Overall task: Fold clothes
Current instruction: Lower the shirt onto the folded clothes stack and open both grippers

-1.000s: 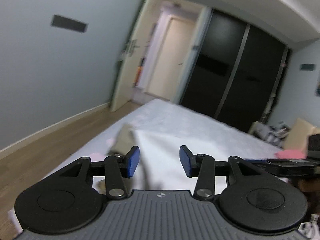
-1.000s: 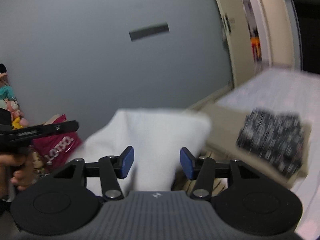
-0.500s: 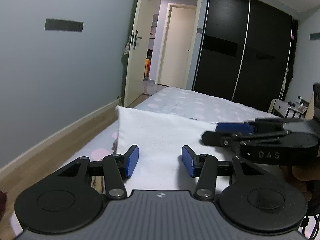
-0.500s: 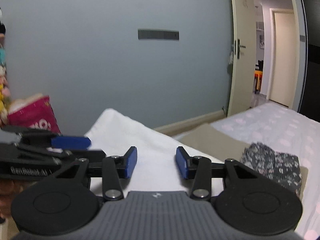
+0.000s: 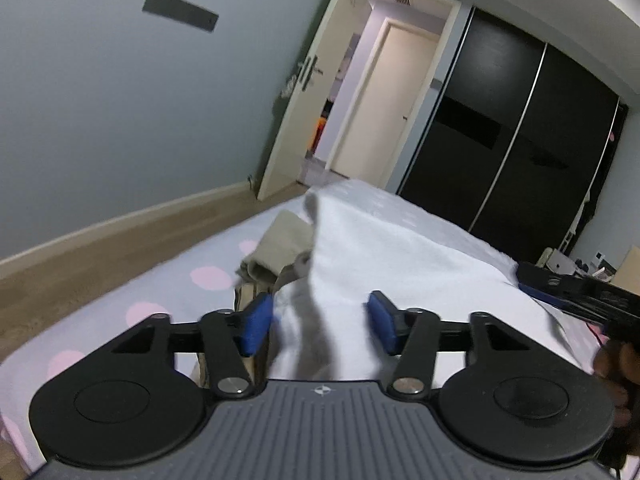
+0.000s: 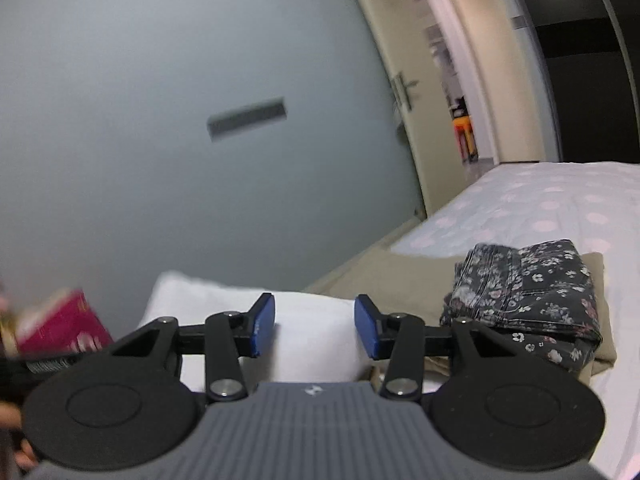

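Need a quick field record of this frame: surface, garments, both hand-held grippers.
surface: bed, pale sheet with pink dots
white cloth: spread in front of both grippers, rumpled
beige garment: folded, beside the white cloth
floral garment: folded, on top of the beige garment
left hand-held gripper: jaws apart, white cloth between them, pads not pressing
right hand-held gripper: jaws apart, white cloth beyond them, nothing gripped

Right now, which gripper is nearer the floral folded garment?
Right. The right gripper sits just beside the floral garment, over the white cloth. The left gripper is further along that cloth; the garment isn't in its view.
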